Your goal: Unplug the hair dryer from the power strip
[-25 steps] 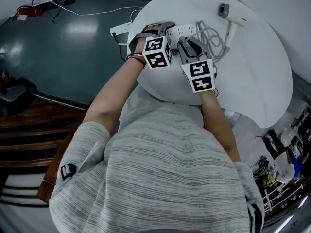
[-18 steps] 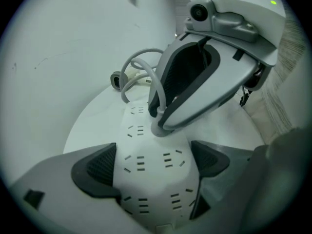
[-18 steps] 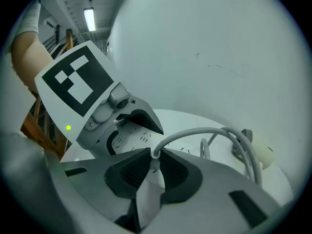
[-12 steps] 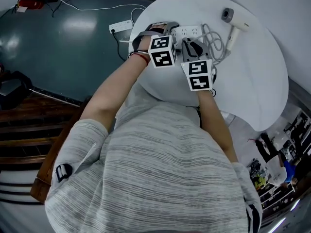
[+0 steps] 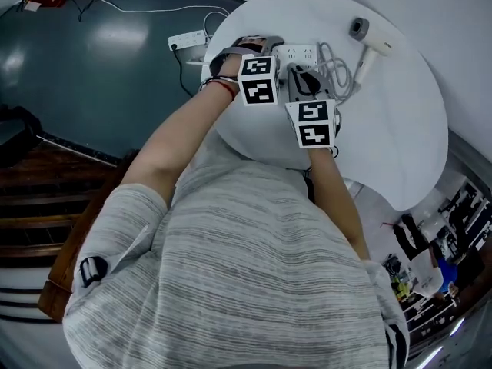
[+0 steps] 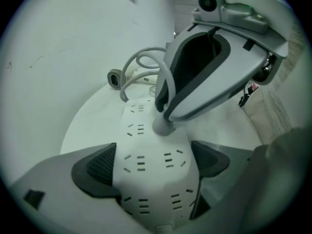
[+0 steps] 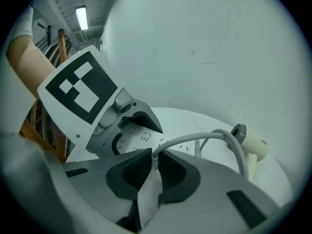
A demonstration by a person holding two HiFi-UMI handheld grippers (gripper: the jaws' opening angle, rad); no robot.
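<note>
Barely shifted, the left claw (image 6: 153,164) stays clamped across the long white plastic power strip (image 6: 141,147) while the right claw (image 7: 152,170) pinches the round grey plug (image 6: 163,126), still seated there, so the pull seems imminent; the white hair dryer (image 5: 370,41) lies beyond the strip.

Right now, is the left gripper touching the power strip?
Touching. In the left gripper view, the left gripper has both jaws pressed against the sides of the power strip.
</note>
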